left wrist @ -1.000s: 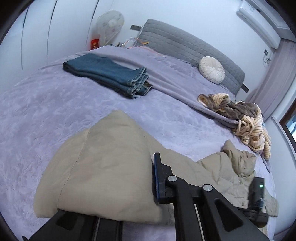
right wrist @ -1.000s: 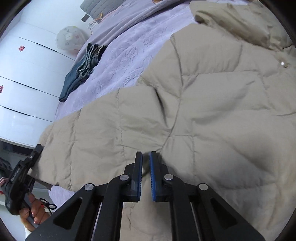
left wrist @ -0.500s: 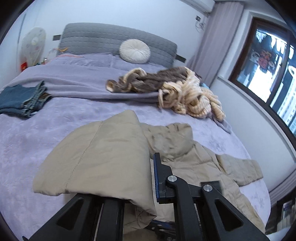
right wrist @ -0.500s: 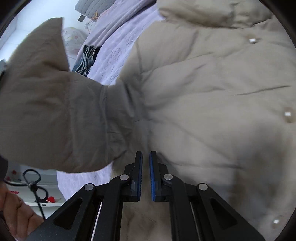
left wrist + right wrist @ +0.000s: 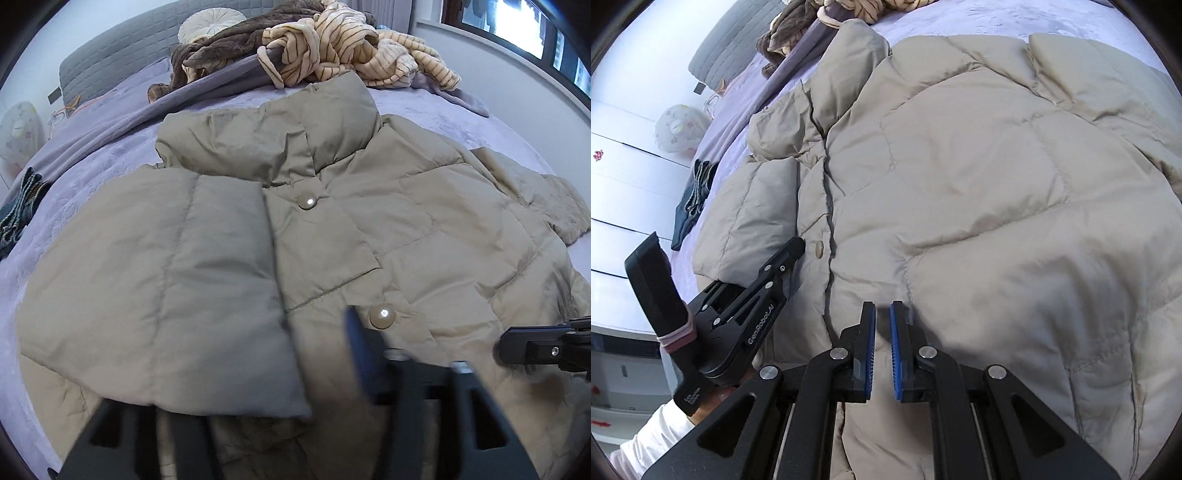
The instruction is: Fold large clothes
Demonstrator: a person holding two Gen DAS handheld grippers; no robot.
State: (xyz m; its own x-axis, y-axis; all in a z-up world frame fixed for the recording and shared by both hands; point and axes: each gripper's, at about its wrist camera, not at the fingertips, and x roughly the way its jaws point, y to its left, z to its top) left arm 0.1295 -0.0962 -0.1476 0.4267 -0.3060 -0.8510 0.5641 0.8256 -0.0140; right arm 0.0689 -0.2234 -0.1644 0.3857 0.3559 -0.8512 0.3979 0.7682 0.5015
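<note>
My right tongs (image 5: pixel 882 325) sat nearest, jaws nearly together, just a thin slit between the blue pads (image 5: pixel 870 343), nothing pinched in them. They hovered over the near part of the beige puffer jacket (image 5: pixel 979 192); contact with the cloth I couldn't tell.

My left tongs (image 5: pixel 790 254) were to the left, jaws just opening out wide, blurred in their own view. The folded-over sleeve (image 5: pixel 159 295) lay loose over the left jaw, not pressed by the pads. My hand in a white sleeve (image 5: pixel 646 439) gripped the handle at near left.

Jacket lay front up, spread across the near half of the lavender bed cover (image 5: pixel 85 173), collar (image 5: pixel 280 136) at the far end. Left sleeve was folded in over the chest, its edge beside the button line. Two pale round buttons showed, one (image 5: pixel 382 316) near, one (image 5: pixel 306 201) farther up under the collar. Right sleeve (image 5: pixel 546 199) stuck out to the right.

Farther left, folded jeans (image 5: pixel 692 199) on the cover, well apart from the jacket. Beyond the collar, a heap of striped cream and brown clothes (image 5: pixel 332 44). Farthest, a round white cushion (image 5: pixel 210 27) against the grey quilted headboard (image 5: pixel 110 59).
</note>
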